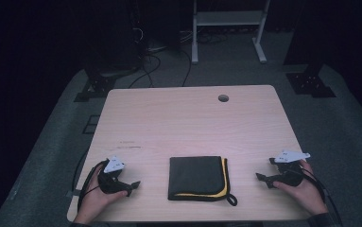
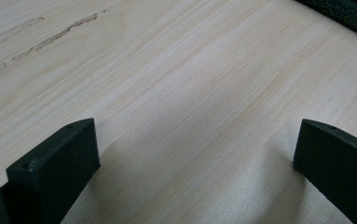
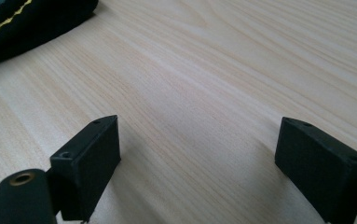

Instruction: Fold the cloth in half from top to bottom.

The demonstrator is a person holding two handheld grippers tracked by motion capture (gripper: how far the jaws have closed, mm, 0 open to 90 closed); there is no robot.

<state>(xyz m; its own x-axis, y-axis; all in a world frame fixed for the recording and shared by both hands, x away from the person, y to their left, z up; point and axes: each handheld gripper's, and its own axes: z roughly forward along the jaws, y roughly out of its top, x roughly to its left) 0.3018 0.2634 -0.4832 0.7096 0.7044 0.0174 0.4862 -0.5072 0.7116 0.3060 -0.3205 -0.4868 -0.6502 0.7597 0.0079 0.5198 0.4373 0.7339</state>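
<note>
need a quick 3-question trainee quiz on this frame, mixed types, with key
1. True or false: the left hand-held gripper is shut on the folded black cloth.
2. What colour is the cloth's edging? A) red B) yellow C) white
3. Fill in: the cloth lies ___ the two grippers, on the table.

Key:
1. False. Both it and the right hand-held gripper are open and empty, apart from the cloth.
2. B
3. between
</note>
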